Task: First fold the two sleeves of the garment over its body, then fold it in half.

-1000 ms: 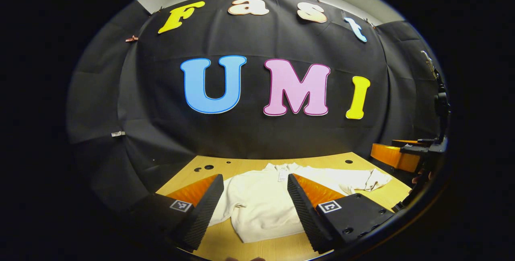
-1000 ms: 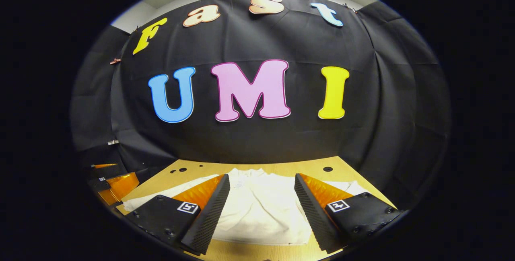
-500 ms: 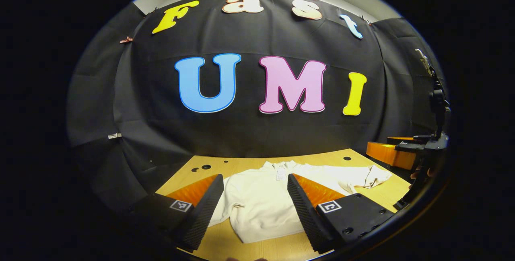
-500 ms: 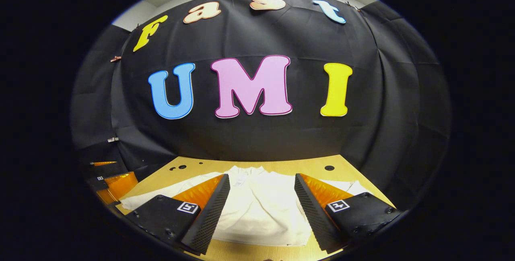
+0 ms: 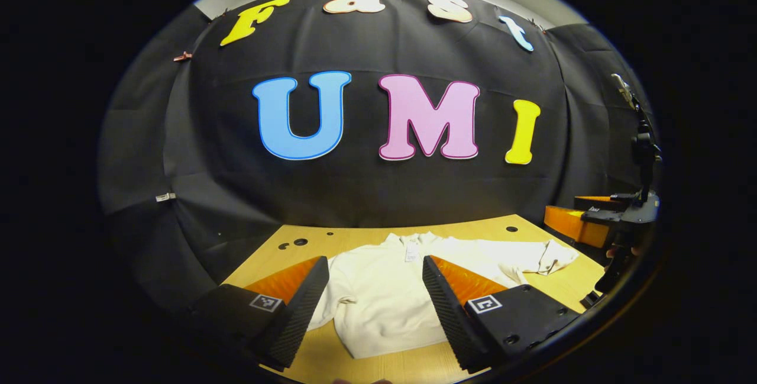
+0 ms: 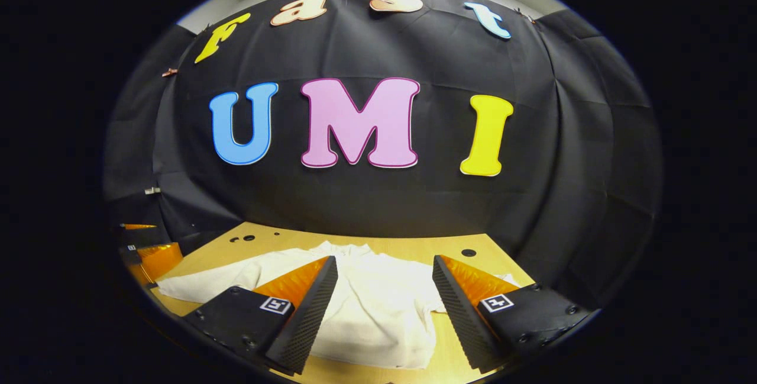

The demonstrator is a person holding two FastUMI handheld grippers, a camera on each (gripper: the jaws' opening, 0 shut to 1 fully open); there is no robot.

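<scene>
The garment (image 5: 378,307) ahead of the left tool (image 5: 375,304) looks like soft, matt cloth, cream in tone, lightly creased, with a thicker ribbed band along its near hem and a small paper-like tag (image 5: 411,251) at the collar. The table (image 5: 331,236) beneath it is pale wood with a smooth, faintly satin finish and fine grain. The fingers (image 6: 301,319) of the right tool (image 6: 384,313) carry rough, ridged pads on their inner faces, while the housings behind them look like smooth matt plastic with translucent glossy panels.
</scene>
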